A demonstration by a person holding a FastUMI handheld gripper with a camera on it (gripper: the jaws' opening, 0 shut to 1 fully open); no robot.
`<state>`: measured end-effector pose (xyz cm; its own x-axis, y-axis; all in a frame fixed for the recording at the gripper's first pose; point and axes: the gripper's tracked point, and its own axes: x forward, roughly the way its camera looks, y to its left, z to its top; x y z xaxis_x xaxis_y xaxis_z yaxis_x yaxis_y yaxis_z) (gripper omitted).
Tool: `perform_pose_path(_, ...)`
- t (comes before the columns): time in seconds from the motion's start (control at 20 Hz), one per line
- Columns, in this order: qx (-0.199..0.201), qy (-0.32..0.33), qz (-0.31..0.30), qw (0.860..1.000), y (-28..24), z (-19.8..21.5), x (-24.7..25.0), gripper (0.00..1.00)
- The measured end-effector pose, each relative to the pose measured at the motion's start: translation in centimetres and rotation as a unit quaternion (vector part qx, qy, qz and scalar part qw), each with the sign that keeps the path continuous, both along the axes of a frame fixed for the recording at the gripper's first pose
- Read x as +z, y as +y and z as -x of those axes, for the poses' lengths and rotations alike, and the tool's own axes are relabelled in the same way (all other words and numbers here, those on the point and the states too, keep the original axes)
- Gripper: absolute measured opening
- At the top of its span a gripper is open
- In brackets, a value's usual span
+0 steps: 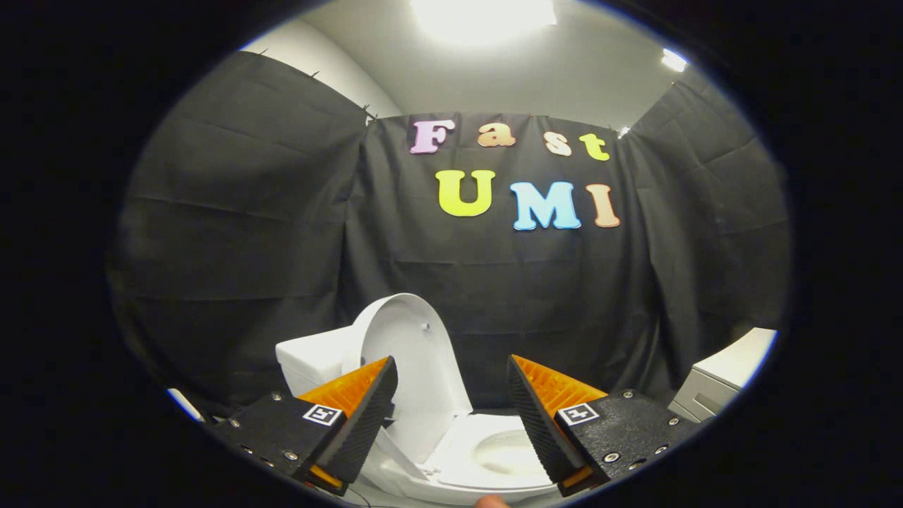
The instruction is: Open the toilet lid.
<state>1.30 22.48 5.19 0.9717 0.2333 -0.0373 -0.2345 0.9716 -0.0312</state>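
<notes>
White oval plastic toilet lid stands raised, nearly upright, against the white ceramic cistern, above the exposed white seat ring. Hand-held gripper is spread wide and holds nothing; the lid shows between its fingers, nearer the left one.

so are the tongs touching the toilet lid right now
Cannot tell. In the gripper view the open tongs flank the raised toilet lid; one finger overlaps its edge, with neither contact nor gap plainly visible.
</notes>
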Motion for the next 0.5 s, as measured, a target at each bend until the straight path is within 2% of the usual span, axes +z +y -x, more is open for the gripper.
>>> perform_pose_path(0.5,-0.066,-0.017,0.008,0.998,-11.0,0.7,1.0,0.95)
